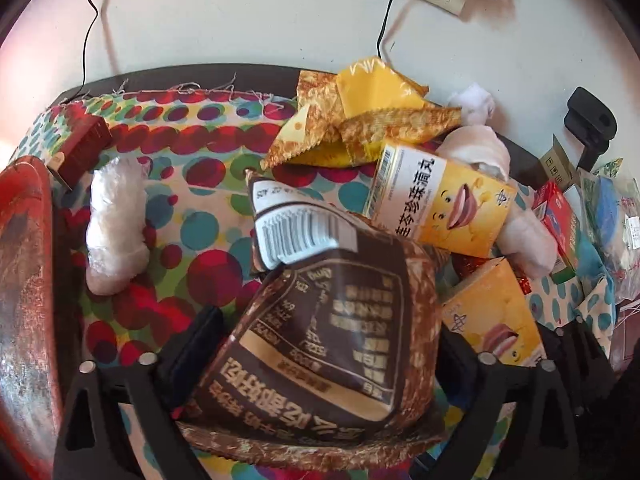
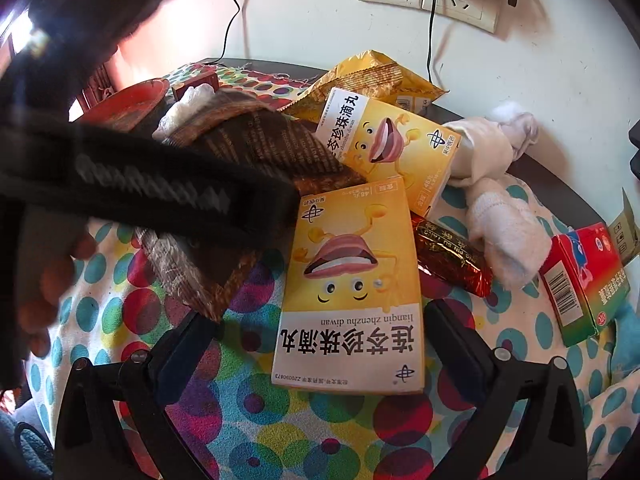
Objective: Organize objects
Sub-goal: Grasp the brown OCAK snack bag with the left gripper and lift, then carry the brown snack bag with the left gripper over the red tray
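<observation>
Left gripper (image 1: 320, 344) grasping a brown packet (image 1: 320, 320).
Right gripper (image 2: 316, 344) spread wide around a yellow box (image 2: 352, 280); a second box (image 2: 396, 148) lies beyond.

open spotted cloth (image 1: 192, 216) left of brown snack bag (image 1: 320, 320); right side crowded: yellow boxes (image 2: 352, 288), white socks (image 2: 492, 184), red box (image 2: 584, 280) block passage.
</observation>
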`<act>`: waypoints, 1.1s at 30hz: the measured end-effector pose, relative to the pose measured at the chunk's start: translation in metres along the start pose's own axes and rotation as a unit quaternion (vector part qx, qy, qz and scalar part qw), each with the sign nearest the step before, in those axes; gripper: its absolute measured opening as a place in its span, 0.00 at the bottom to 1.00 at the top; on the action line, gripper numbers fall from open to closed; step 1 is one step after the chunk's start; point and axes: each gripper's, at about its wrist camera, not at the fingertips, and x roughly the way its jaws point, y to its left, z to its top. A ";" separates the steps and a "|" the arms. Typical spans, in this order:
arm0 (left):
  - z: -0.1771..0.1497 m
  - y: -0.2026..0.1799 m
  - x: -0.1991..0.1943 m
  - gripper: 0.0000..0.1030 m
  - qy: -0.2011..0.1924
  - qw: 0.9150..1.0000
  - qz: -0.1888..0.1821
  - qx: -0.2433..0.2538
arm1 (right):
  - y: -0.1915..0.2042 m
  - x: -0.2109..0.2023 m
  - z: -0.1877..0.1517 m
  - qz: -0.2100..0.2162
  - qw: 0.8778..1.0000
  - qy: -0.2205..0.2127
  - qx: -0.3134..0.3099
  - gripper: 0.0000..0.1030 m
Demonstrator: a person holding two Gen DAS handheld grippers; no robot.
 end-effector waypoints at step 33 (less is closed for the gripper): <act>-0.029 0.023 -0.051 0.62 -0.044 0.998 0.041 0.035 | -0.008 -0.009 -0.002 -0.020 0.999 -0.023 0.022 0.53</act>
